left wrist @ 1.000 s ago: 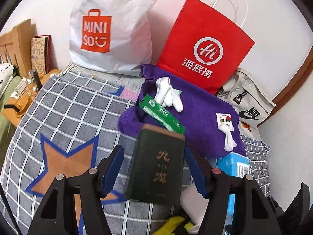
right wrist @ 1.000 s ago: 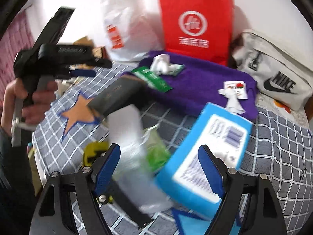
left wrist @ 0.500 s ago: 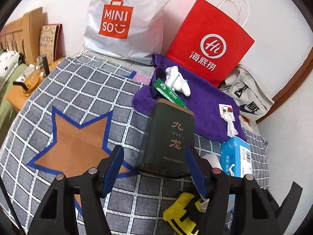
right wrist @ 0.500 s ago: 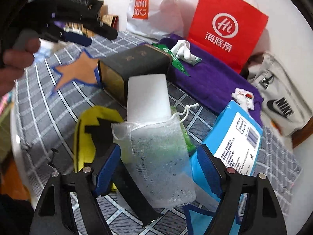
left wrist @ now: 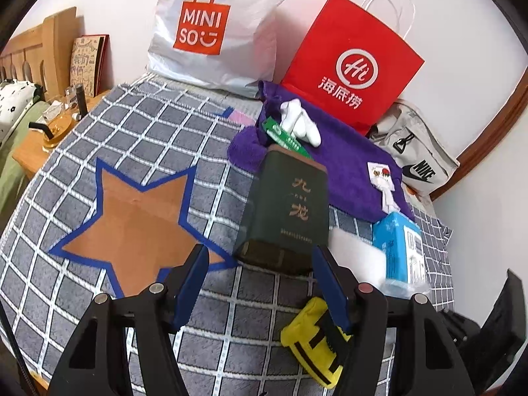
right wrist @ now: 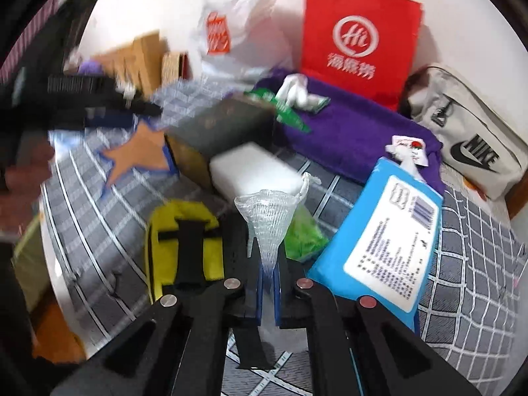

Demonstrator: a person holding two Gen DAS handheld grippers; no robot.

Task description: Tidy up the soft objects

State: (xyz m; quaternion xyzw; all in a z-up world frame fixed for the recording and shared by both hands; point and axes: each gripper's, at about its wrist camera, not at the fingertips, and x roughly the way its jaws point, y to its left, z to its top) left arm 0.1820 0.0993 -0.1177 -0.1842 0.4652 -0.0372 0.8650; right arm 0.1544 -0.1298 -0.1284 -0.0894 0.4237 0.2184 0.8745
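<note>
My right gripper (right wrist: 268,264), frame bottom centre, has just snapped closed and pinches the white mesh pouch (right wrist: 269,217), bunched to a neck so it should lift clean. My left gripper (left wrist: 260,283) stands spread, nothing between the pads, dark green box (left wrist: 285,211) just beyond. Yellow pouch (right wrist: 183,241) lies left, blue tissue pack (right wrist: 386,244) right. Purple towel (right wrist: 356,135) farther, upper middle, likely the sorting spot.

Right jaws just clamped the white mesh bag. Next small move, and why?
Probably lift it straight up a little. The right gripper has just closed, and its jaws pinch the white mesh bag into a bunch. The bag sits crowded between the yellow pouch, the green bag and the blue tissue pack, so a short lift should free it without dragging them.
</note>
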